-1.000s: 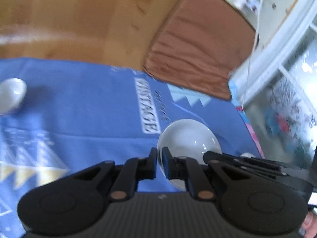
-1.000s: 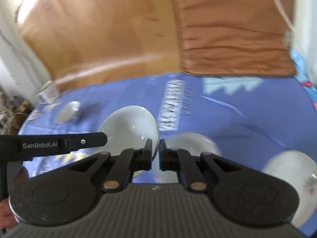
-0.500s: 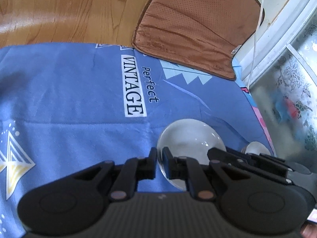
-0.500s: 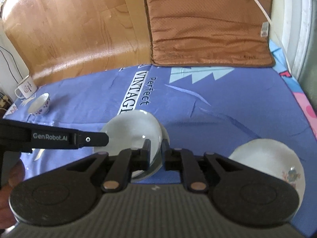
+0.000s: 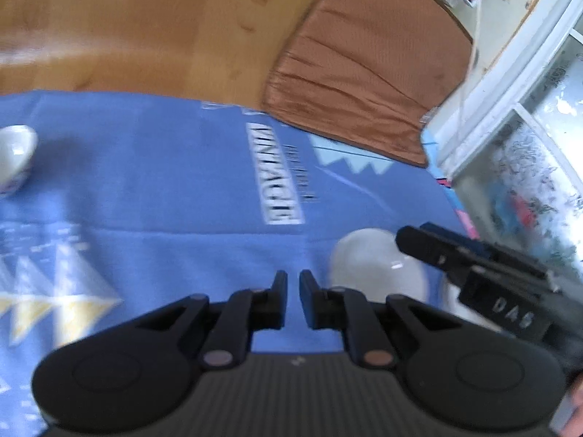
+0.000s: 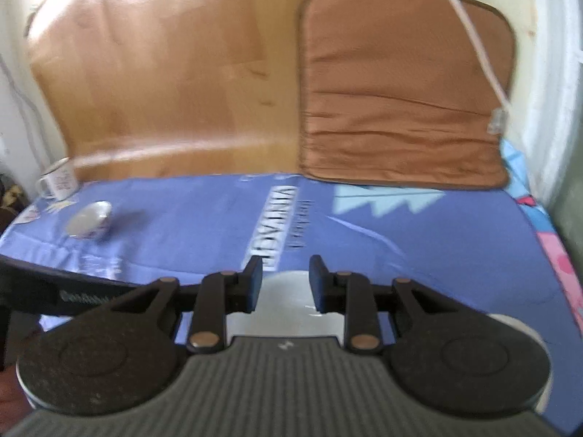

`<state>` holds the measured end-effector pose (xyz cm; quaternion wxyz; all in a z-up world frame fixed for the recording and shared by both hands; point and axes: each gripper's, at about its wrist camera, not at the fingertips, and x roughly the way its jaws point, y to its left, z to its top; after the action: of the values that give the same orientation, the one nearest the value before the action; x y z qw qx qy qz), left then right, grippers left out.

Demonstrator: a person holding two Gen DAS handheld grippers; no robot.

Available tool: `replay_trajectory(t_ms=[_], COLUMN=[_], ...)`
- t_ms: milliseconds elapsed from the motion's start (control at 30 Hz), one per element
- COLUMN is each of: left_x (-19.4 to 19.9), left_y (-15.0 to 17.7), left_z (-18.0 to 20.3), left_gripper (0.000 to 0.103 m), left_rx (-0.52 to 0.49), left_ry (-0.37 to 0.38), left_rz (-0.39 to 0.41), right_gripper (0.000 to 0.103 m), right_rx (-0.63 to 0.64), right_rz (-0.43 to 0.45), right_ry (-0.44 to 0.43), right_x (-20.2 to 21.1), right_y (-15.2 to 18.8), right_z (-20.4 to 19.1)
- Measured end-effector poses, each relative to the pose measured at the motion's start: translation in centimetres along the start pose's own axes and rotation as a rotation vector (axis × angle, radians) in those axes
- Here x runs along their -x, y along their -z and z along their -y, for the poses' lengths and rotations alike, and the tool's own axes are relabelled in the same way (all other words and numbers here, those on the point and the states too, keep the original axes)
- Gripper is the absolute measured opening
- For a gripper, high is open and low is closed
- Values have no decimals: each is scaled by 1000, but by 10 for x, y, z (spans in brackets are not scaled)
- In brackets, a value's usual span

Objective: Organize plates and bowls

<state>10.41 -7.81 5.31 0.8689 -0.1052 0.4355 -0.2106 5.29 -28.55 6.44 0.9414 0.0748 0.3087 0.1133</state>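
Black right tongs (image 6: 285, 278) just opening over white plate (image 6: 288, 304), empty

Blue printed cloth (image 6: 182, 225) over wood floor (image 6: 164, 73), brown mat (image 6: 393, 91) behind, frosted window (image 5: 528, 182) at rt.

We see a blue printed cloth (image 6: 182, 225) lying matt and slightly creased over the smooth, softly shining honey-coloured wooden bench (image 6: 175, 83). A brown woven fabric mat (image 6: 400, 91) shows fine texture and wrinkles. The round white glazed bowl (image 5: 368, 262) looks glossy, with a small highlight, as does the small white ceramic bowl (image 6: 89, 220). The white enamel-looking mug (image 6: 58, 182) is too blurred to judge. The left tool (image 5: 293, 289) and right tool (image 6: 285, 282) are matt black plastic with coppery rivets and ribbed grey bodies.
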Motion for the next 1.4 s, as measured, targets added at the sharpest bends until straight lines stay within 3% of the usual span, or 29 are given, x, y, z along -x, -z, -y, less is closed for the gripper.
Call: replay_trajectory(t_ms=[167,367,500,633,833,967,1100,1133,1167,1400], left_x=[29,81,102,96,69,52,35,32,32,60], left_y=[16,4,-21,-45,-68,-68,-66,-65,-64,-48], left_z=[-67,-174,-217,-245,-260,-264,-273,-275,-275,-250], left_gripper=[9,9,9,20,29,29,22,9,8,7], left_rx=[49,294,347,348,344,349,377,386,391,358], left_ry=[-71,-127,-189,-235,-228,-226,-225,-214,-196,-225], left_rz=[30,135,193,189,163,137,90,79,71,98], right_gripper=[31,31,31,33,34,34,28,16,9,7], right_rx=[29,-10,-81,-144,-135,-118,-115,-119,-123,-58], right_rz=[-126,-290,-311,-313,-344,-362,-374,-379,-386,-377], right_ry=[-137,-293,-345,-366,-300,-268,-239,-237,-243,-268], right_x=[-29,-77,-101,-127,-182,-203,-225,-227,-229,-198], right_y=[0,-10,-34,-58,-69,-69,-69,-67,-66,-59], right_z=[-42,-101,-135,-163,-193,-198,-200,-199,-198,-208])
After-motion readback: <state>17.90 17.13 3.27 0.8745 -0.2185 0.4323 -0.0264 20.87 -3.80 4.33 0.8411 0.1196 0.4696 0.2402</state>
